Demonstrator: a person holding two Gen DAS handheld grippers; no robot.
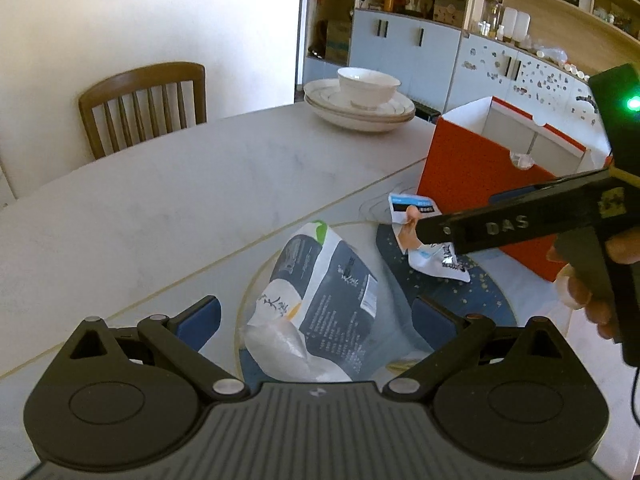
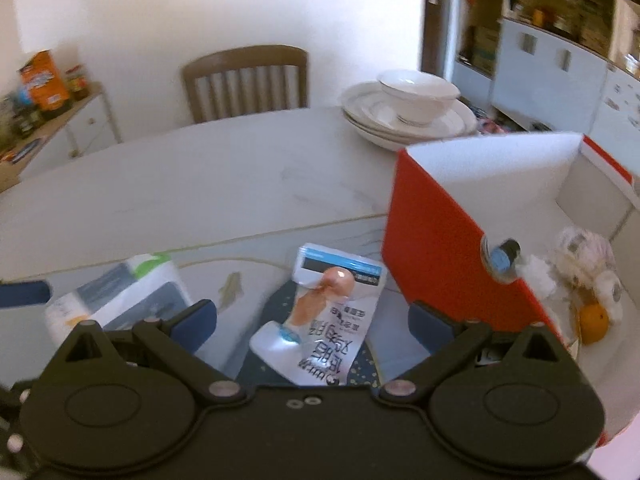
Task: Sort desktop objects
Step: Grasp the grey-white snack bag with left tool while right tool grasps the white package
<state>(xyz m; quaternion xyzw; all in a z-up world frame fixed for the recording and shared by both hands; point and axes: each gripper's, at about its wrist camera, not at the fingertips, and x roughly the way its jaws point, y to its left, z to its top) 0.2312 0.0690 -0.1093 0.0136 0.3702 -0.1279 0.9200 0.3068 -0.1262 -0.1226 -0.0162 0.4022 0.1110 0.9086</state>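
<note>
A dark grey and white snack bag (image 1: 320,304) lies on the table between the open fingers of my left gripper (image 1: 316,320); it also shows at the left of the right wrist view (image 2: 120,292). A small white and blue packet with a pink figure (image 2: 324,312) lies between the open fingers of my right gripper (image 2: 312,320); the left wrist view shows the packet (image 1: 420,232) under that gripper's black body (image 1: 500,224). A red box with a white inside (image 2: 436,256) stands to the right and holds crumpled white wrappers (image 2: 580,256) and an orange item (image 2: 594,322).
Stacked white plates with a bowl (image 1: 360,100) sit at the far table edge. A wooden chair (image 1: 144,108) stands behind the white marble table (image 1: 180,208). A dark blue round mat (image 1: 460,292) lies under the packet. Cabinets and shelves (image 1: 440,32) fill the back right.
</note>
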